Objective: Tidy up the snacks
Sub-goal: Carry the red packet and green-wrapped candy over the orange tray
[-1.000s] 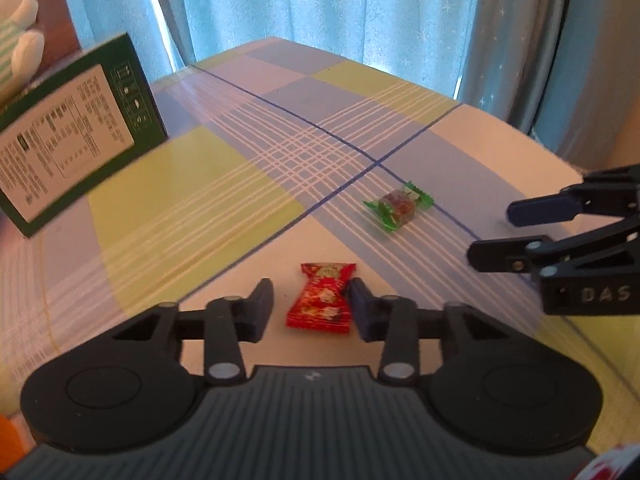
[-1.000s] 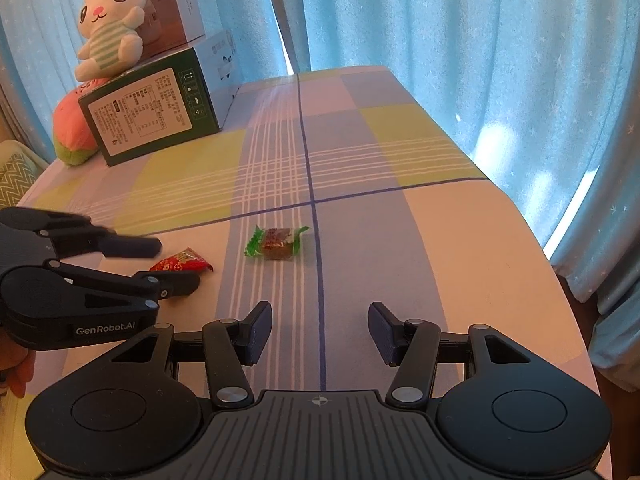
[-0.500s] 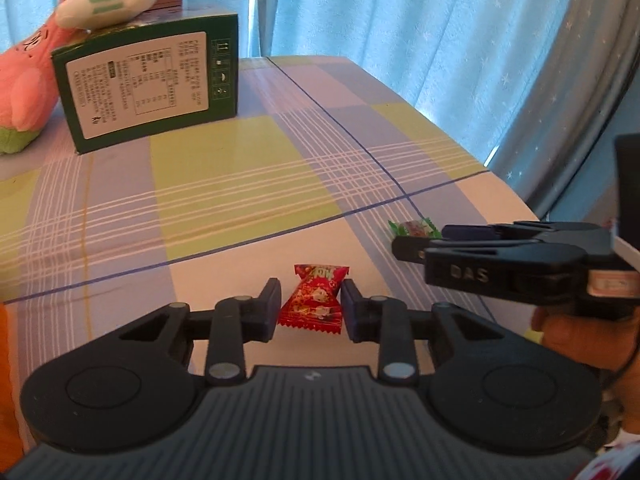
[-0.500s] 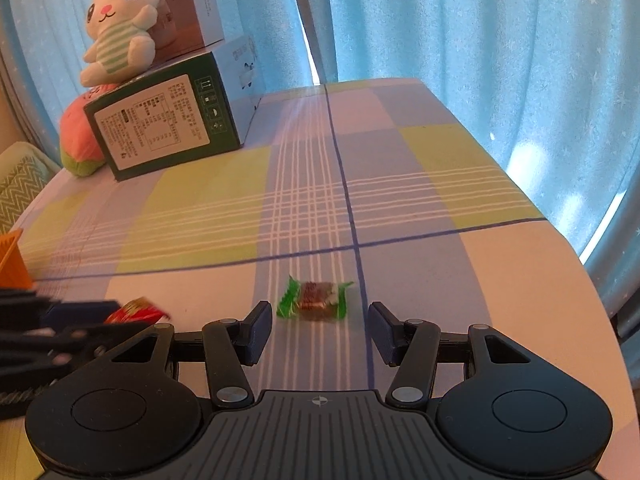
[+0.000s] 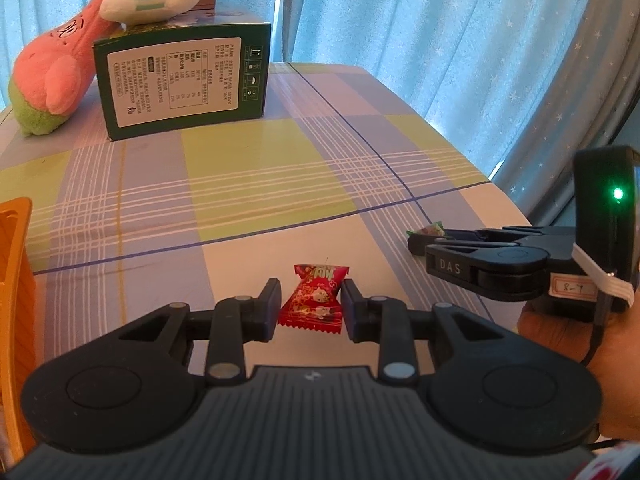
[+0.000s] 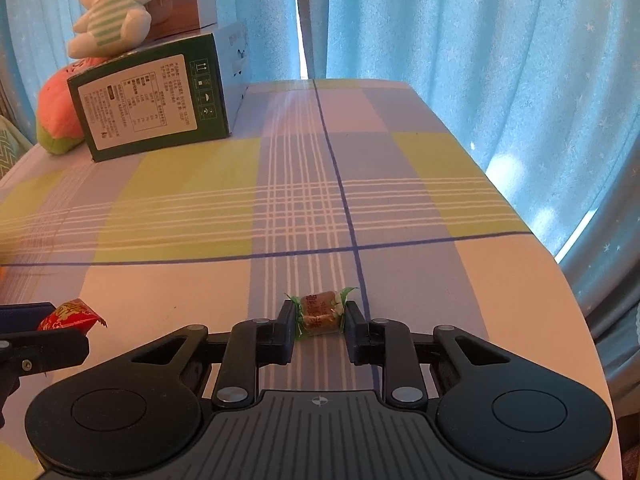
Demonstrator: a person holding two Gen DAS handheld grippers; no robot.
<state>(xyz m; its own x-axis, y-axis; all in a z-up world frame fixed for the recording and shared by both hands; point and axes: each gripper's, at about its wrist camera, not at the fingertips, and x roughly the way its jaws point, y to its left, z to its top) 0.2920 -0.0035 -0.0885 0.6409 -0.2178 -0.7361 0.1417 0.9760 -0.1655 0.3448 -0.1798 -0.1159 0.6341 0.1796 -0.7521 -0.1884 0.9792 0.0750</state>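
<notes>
Red candy (image 5: 314, 300) pinched by left gripper (image 5: 310, 308), green candy (image 6: 320, 314) by right gripper (image 6: 319, 326)

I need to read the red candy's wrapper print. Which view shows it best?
The left wrist view: the red candy sits centred, whole, between the left tool's fingers. The right wrist view catches it only at the edge, partly hidden.

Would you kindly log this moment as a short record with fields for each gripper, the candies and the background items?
left tongs: closed on the red candy
right tongs: closed on the green-wrapped candy
surface: checked tablecloth
far left corner: green box with a white rabbit plush on top, pink plush beside it
left edge: orange container, only partly in view
</notes>
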